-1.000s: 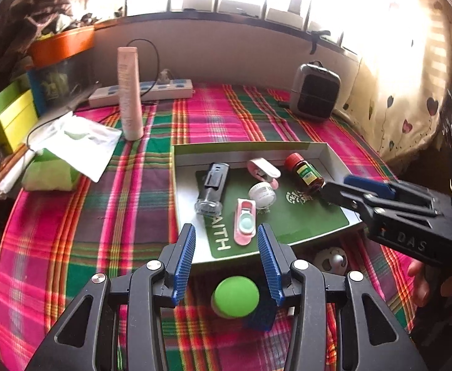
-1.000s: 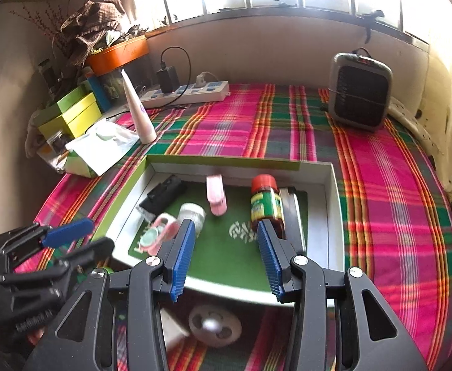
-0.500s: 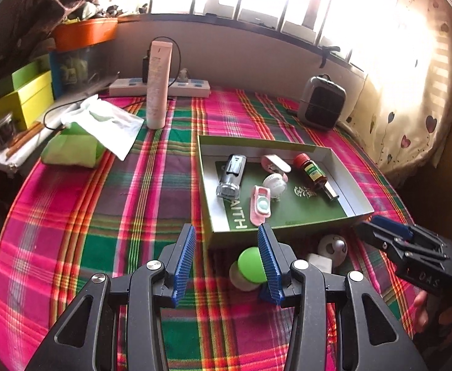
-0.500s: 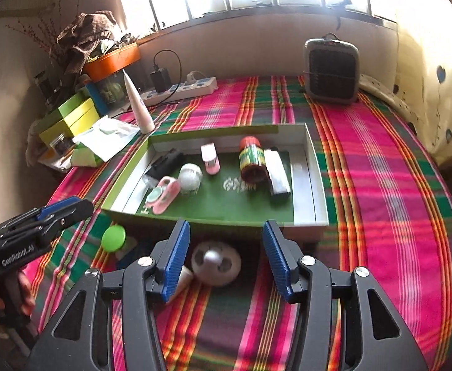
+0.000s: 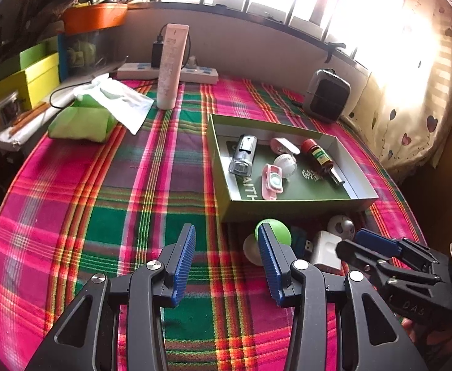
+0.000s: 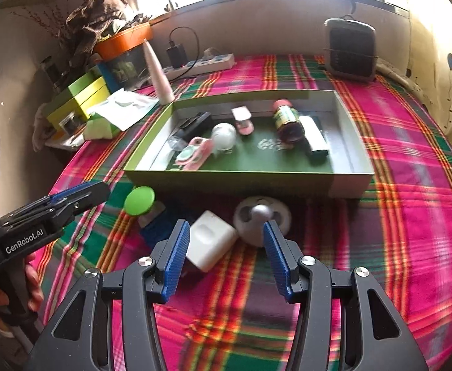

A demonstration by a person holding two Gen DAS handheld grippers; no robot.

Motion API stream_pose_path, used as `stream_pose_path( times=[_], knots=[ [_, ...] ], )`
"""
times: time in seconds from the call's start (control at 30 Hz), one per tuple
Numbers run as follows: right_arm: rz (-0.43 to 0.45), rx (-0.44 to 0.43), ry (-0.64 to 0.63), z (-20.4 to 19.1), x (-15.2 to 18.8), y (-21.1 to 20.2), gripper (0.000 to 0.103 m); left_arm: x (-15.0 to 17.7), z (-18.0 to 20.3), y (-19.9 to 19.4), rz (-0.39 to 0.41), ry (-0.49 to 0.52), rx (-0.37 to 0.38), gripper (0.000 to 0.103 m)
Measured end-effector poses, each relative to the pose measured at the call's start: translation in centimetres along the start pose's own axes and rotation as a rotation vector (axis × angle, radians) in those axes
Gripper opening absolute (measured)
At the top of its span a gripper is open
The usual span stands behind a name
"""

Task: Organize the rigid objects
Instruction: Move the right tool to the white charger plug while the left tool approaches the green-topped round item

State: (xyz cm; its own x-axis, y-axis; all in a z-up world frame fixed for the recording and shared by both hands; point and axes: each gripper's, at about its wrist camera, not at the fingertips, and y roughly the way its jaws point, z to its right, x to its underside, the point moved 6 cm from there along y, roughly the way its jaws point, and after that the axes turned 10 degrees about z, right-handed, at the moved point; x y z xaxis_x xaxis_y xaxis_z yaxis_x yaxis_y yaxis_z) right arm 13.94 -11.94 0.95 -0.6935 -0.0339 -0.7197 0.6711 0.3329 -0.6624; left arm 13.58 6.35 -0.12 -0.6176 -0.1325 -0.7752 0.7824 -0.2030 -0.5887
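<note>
- Here, your left gripper [image 5: 226,239] hangs over the plaid cloth [image 5: 133,185] on the desk, its jaws apart with nothing between them.
- Just past its right finger sits a green-capped object [image 5: 277,232], touching nothing of the gripper that you can see.
- Your right gripper [image 6: 226,235] has its jaws apart too, hovering over a white block [image 6: 210,241] and a round white gadget [image 6: 261,216]; neither pad presses on either one.
- A blue item [image 6: 157,228] lies beside the white block, partly hidden, so you cannot tell what it is.
- These loose things all rest on the cloth just in front of the near wall of the green tray [image 6: 241,177].
- Inside the tray lie a black and clear gadget [image 5: 244,154], a pink oval case [image 5: 272,182], a small white round piece [image 5: 284,162], a pink clip [image 5: 283,145], a red-capped bottle [image 5: 317,154] on its side and a dark flat stick [image 6: 314,136] next to it.
- Beyond the tray stand a pink tube [image 5: 171,65], a power strip [image 5: 201,72] and a small heater [image 5: 328,95].
</note>
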Motion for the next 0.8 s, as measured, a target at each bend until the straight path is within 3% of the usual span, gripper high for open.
stream_pose_path(
  times=[0.8],
  knots=[
    [-0.007, 0.133, -0.02, -1.4, 1.4, 0.7, 0.051, 0.8, 0.3, 0.6, -0.027, 0.007, 0.048, 0.041]
  ],
)
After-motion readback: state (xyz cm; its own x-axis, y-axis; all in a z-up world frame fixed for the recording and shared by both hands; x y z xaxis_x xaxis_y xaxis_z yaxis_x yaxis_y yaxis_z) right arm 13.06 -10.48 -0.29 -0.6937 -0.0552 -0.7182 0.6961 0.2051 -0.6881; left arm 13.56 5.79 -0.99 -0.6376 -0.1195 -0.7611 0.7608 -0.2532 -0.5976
